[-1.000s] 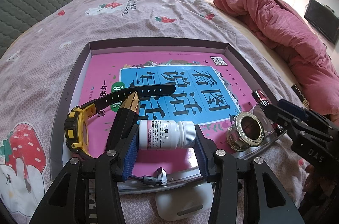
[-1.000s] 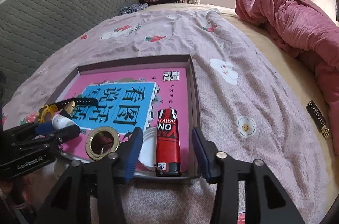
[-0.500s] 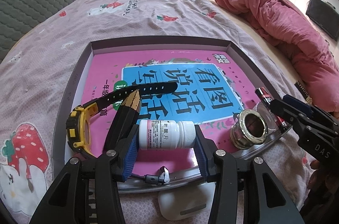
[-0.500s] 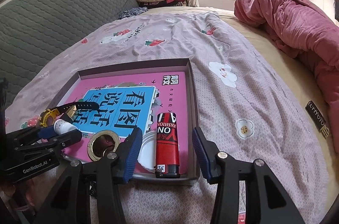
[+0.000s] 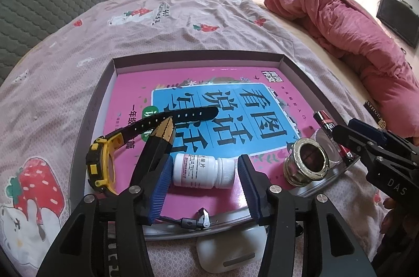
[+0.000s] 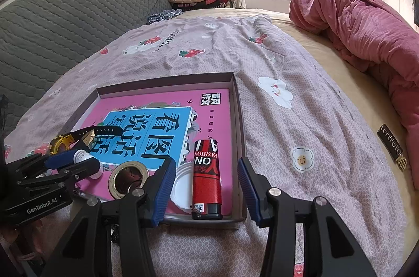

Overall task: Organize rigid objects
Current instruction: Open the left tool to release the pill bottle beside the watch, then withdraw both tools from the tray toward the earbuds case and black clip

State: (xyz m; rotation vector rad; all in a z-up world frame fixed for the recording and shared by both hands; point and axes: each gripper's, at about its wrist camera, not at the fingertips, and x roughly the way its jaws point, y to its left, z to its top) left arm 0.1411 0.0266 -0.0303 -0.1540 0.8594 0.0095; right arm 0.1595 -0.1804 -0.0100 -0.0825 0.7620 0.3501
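Under the left gripper (image 5: 203, 181), gaping like the right (image 6: 204, 184), an earbud case (image 5: 227, 257).

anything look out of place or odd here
One thing: a white earbud case lies on the bedsheet just outside the grey shallow box, while the white pill bottle, red lighter and yellow-and-black watch all sit inside. Nothing looks spilled or broken.

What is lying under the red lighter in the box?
The red lighter lies on the pink book lining the box, beside a white lid. Whatever sits beneath the book is covered.
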